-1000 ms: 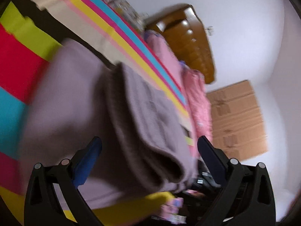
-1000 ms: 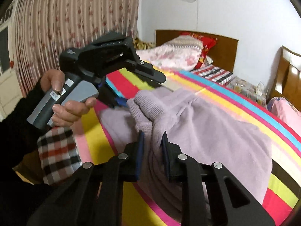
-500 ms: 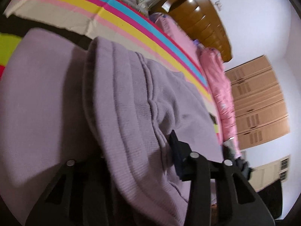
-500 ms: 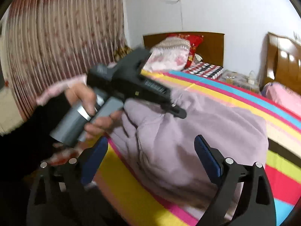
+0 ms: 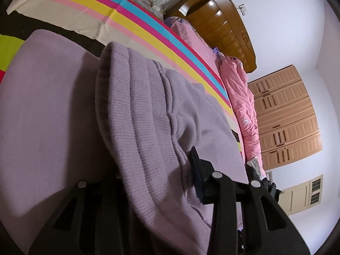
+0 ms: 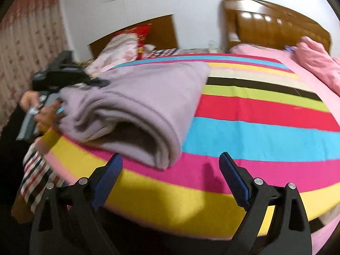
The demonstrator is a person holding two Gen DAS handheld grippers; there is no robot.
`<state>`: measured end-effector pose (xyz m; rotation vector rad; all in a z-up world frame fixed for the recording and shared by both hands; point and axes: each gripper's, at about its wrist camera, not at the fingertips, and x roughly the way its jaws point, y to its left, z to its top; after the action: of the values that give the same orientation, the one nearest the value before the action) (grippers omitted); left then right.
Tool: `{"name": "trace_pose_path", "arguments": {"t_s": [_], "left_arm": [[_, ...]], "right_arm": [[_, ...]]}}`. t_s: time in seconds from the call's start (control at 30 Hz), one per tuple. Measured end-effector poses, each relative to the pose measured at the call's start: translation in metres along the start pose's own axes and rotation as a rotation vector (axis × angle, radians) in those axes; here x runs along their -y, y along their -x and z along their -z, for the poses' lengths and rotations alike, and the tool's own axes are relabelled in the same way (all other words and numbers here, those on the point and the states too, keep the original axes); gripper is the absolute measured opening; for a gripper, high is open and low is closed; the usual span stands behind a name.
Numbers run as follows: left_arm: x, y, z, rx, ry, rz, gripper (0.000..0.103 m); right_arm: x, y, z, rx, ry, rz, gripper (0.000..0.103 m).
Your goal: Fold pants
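The bed (image 6: 265,110), with its striped sheet, fills the right wrist view, and the lilac pants (image 6: 136,106) lie folded on it toward ten o'clock, their doubled edge bulging toward the camera. A pink quilt (image 6: 318,63) is bunched at two o'clock before a wooden headboard (image 6: 276,27). The left gripper (image 5: 157,176) bites on the ribbed waistband of the pants, jaws closed on that thick fold; a hand (image 6: 45,114) holds its handle at nine o'clock. The right gripper (image 6: 170,178) hangs at six o'clock, jaws wide apart, nothing between them, just short of the pants.
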<state>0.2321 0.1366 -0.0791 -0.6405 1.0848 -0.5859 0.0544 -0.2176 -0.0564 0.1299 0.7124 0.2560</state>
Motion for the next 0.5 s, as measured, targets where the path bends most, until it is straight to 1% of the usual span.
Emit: {"name": "trace_pose_path", "arguments": {"t_s": [0.03,0.1,0.17,0.2,0.23,0.27,0.3,0.33,0.37,0.4,0.43,0.5], "left_arm": [[-0.001,0.000,-0.001,0.001,0.003,0.004,0.040],[0.000,0.000,0.000,0.009,0.000,0.003,0.041],[0.002,0.001,0.003,0.024,-0.004,-0.009,0.044],[0.005,0.001,0.005,0.032,-0.014,-0.017,0.046],[0.007,0.002,0.006,0.036,-0.019,-0.023,0.049],[0.007,0.002,0.006,0.037,-0.019,-0.024,0.051],[0.008,0.002,0.006,0.034,-0.017,-0.018,0.055],[0.009,0.002,0.005,0.029,-0.014,-0.014,0.058],[0.010,0.001,0.005,0.016,-0.008,-0.017,0.058],[0.012,0.002,0.004,0.013,0.008,-0.040,0.044],[0.017,0.004,0.002,0.010,0.016,-0.060,0.034],[0.046,0.016,-0.004,0.026,-0.077,-0.074,0.026]], "right_arm": [[0.000,-0.005,-0.002,0.016,-0.032,0.026,0.090],[-0.001,-0.011,-0.007,0.044,-0.073,0.046,0.090],[-0.006,-0.015,-0.010,0.059,-0.067,0.085,0.090],[-0.011,-0.020,-0.011,0.053,-0.037,0.118,0.090],[-0.016,-0.028,-0.012,0.026,-0.005,0.151,0.090],[-0.016,-0.033,-0.008,0.005,0.004,0.162,0.089],[-0.015,-0.036,-0.006,0.002,-0.006,0.169,0.089],[-0.013,-0.036,-0.005,0.013,-0.022,0.168,0.089],[-0.011,-0.036,-0.004,0.024,-0.027,0.182,0.090],[-0.010,-0.036,-0.003,0.029,-0.022,0.188,0.090],[-0.008,-0.035,-0.003,0.029,-0.020,0.185,0.091],[-0.007,-0.034,-0.004,0.022,-0.014,0.192,0.091]]}}
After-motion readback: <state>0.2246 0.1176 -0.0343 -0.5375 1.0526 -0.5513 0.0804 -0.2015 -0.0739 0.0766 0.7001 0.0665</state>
